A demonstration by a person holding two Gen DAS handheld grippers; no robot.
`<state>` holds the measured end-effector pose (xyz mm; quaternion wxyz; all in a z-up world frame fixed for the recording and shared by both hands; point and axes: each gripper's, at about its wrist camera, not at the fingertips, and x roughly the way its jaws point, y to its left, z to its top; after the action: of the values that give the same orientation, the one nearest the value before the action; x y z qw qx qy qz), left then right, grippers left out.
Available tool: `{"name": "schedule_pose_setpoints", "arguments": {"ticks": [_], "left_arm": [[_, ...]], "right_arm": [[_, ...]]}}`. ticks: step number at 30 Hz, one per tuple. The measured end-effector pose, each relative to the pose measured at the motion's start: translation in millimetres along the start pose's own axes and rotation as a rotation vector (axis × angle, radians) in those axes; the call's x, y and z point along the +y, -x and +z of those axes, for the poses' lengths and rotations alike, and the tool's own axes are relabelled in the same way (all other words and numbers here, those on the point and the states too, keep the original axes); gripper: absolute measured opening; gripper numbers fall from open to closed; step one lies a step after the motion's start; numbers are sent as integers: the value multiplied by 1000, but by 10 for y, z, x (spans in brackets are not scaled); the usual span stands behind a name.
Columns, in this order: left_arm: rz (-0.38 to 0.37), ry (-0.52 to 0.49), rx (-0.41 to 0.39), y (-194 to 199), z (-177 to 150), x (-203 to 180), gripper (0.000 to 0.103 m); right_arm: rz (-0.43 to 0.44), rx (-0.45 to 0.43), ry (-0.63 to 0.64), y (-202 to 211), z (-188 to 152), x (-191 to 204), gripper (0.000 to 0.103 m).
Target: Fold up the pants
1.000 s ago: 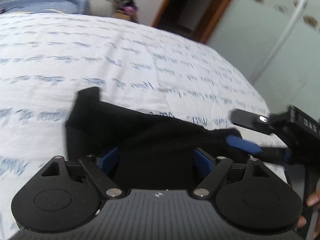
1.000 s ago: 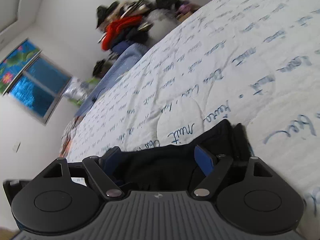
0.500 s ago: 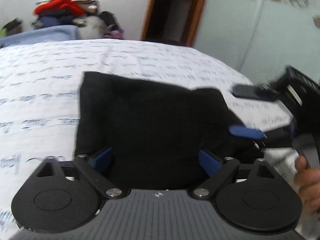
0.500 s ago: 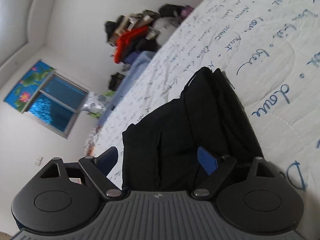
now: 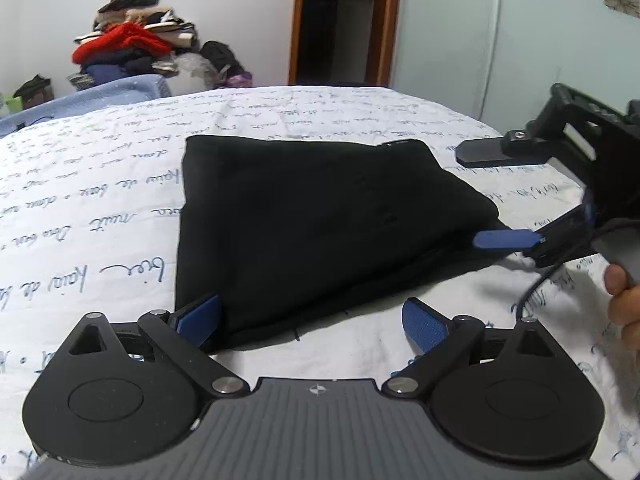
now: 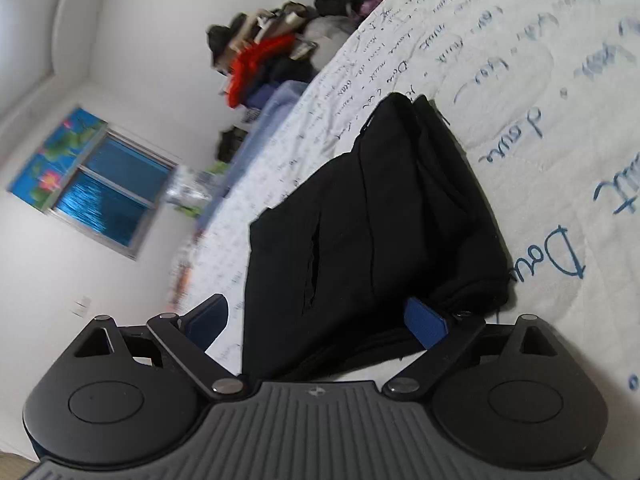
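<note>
**Black fabric pants folded flat on bed, both claws released**

Black fabric pants (image 5: 316,224) lie folded in a flat packet on the white quilted bedspread with blue script (image 5: 100,208). Left gripper (image 5: 310,322): jaws have just been opening, now spread wide; near corner of the packet sits between the blue pads, nothing clamped. Right gripper (image 6: 316,320): same, jaws just opened wide, pants edge between them, loose. Clothes pile (image 5: 132,48) at far wall.
</note>
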<state>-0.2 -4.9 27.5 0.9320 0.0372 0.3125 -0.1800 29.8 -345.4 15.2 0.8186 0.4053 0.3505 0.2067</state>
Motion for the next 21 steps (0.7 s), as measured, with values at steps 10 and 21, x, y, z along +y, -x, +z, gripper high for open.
{"name": "schedule_pose_setpoints", "arguments": {"ticks": [10, 21], "left_arm": [[34, 40, 49, 81, 18, -59, 98], [33, 68, 86, 44, -50, -71, 98]], "right_arm": [[-66, -39, 305, -116, -87, 620, 99], [-147, -41, 315, -88, -319, 420, 102]]}}
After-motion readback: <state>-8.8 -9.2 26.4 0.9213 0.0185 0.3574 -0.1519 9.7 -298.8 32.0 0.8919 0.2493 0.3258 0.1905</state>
